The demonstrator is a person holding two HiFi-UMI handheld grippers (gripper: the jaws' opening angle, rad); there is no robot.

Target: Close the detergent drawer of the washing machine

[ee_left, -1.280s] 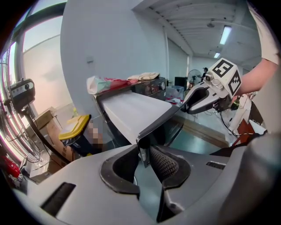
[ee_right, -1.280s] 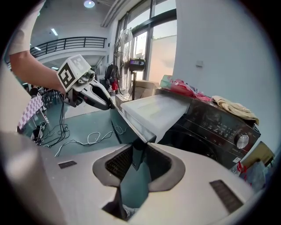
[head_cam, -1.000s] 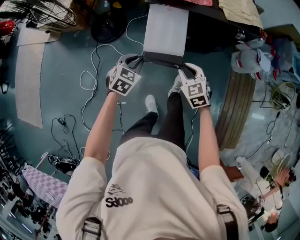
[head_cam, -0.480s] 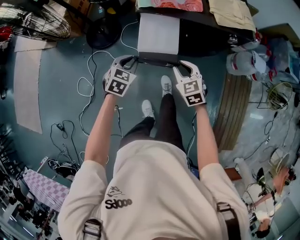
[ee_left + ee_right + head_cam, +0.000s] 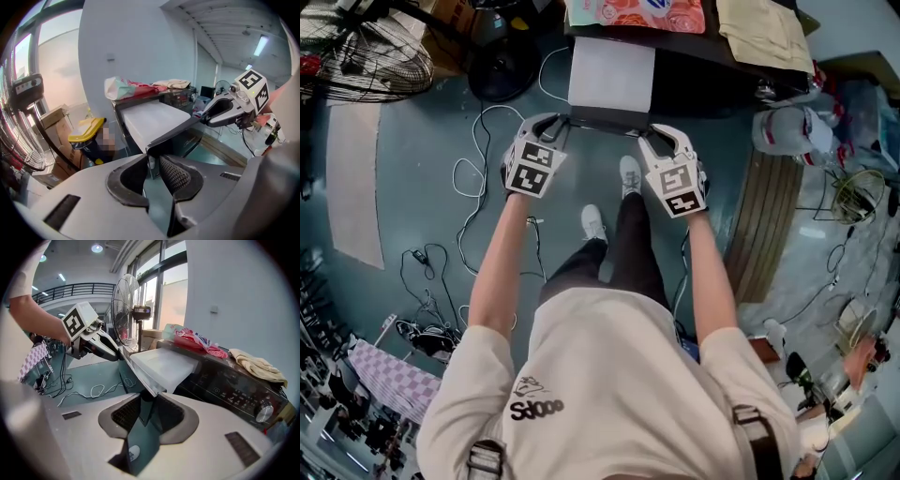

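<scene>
A dark washing machine (image 5: 703,75) stands ahead of me on a blue-green floor (image 5: 422,187). A beige cloth (image 5: 764,28) and a pink printed packet (image 5: 637,11) lie on its top. To the left stand a wire-caged standing fan (image 5: 356,42) and a round black base (image 5: 502,66). A slatted wooden board (image 5: 769,216) lies to the right.

The machine's white plastic detergent drawer (image 5: 611,73) sticks well out toward me and ends in a dark front panel (image 5: 605,119). My left gripper (image 5: 560,122) pinches that panel's left corner. My right gripper (image 5: 647,136) pinches its right corner, pads pressed on the edge.

Loose white cables (image 5: 483,155) loop over the floor below the left gripper. My white shoes (image 5: 628,173) stand just under the panel. Open floor runs from the drawer's left side to the black base, and its right side runs along the machine's dark front.
</scene>
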